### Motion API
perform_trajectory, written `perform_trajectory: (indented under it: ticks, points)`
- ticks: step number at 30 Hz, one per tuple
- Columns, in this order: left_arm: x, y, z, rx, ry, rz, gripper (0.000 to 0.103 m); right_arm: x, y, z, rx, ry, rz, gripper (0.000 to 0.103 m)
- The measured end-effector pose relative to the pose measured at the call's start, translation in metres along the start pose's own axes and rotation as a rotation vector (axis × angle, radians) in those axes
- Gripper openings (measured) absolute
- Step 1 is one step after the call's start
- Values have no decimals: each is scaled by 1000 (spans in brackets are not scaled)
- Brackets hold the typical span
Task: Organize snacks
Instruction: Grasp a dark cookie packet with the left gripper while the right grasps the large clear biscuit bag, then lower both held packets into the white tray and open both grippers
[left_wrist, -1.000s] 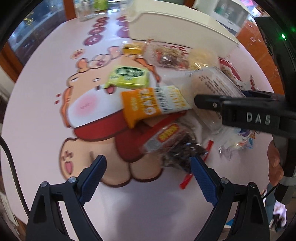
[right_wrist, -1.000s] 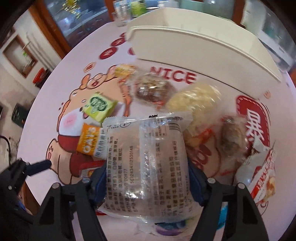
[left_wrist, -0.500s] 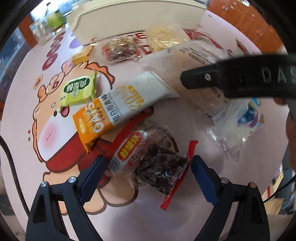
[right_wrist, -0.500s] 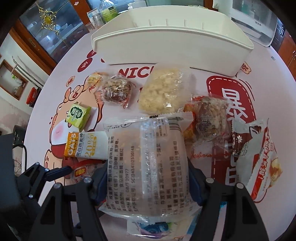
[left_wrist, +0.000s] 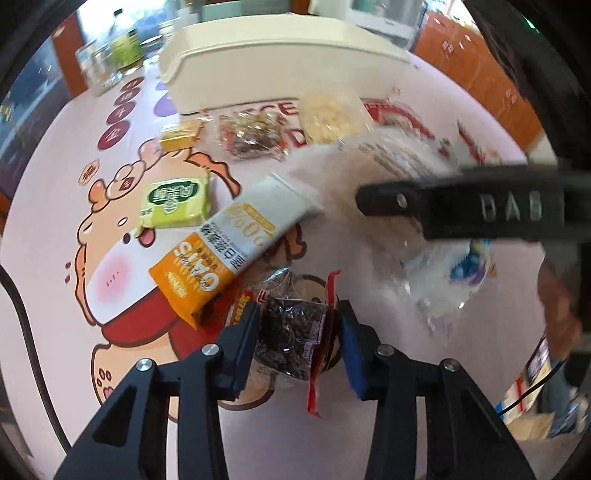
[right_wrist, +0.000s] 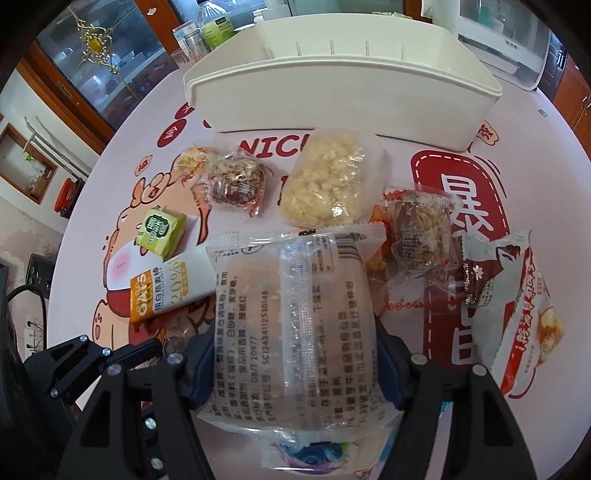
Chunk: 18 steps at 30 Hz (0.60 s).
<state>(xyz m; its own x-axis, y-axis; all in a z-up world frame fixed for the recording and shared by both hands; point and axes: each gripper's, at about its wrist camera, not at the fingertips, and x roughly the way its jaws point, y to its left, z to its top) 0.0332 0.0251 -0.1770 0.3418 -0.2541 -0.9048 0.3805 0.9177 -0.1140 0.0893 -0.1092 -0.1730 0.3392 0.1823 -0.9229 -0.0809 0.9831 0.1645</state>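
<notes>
My left gripper has closed around a dark snack packet with red edges lying on the table; its blue pads touch the packet's sides. My right gripper is shut on a clear snack packet with printed text, held above the table; this packet also shows in the left wrist view. A white rectangular bin stands at the far side, also seen in the left wrist view. An orange-and-white oats bar and a green packet lie left of centre.
More wrapped snacks lie before the bin: a yellow crumbly block, a brown nut cake, another nut cake, a white-red packet, a small yellow sweet. Bottles and glasses stand behind the bin.
My left gripper moved forward over the dark packet and its jaws closed from wide open onto it. My right gripper kept hold of the clear packet and shifted slightly.
</notes>
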Motion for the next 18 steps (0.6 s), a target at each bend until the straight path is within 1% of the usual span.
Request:
perform_trajectory:
  ticks: [3, 5, 9, 14, 18]
  points:
    - [-11, 10, 3, -60, -13, -23, 40, -7, 2, -2, -5, -16, 8, 70]
    - [-20, 13, 5, -82, -30, -25, 40, -13, 2, -3, -6, -29, 14, 70]
    - [-39, 11, 12, -96, -65, -24, 40, -29, 3, -3, -8, -59, 23, 70]
    - [-68, 6, 30, -92, -129, -5, 40, -56, 6, -1, -25, -110, 26, 70]
    - [-89, 4, 48, -110, -179, 8, 40, -79, 7, 1, -35, -151, 31, 70]
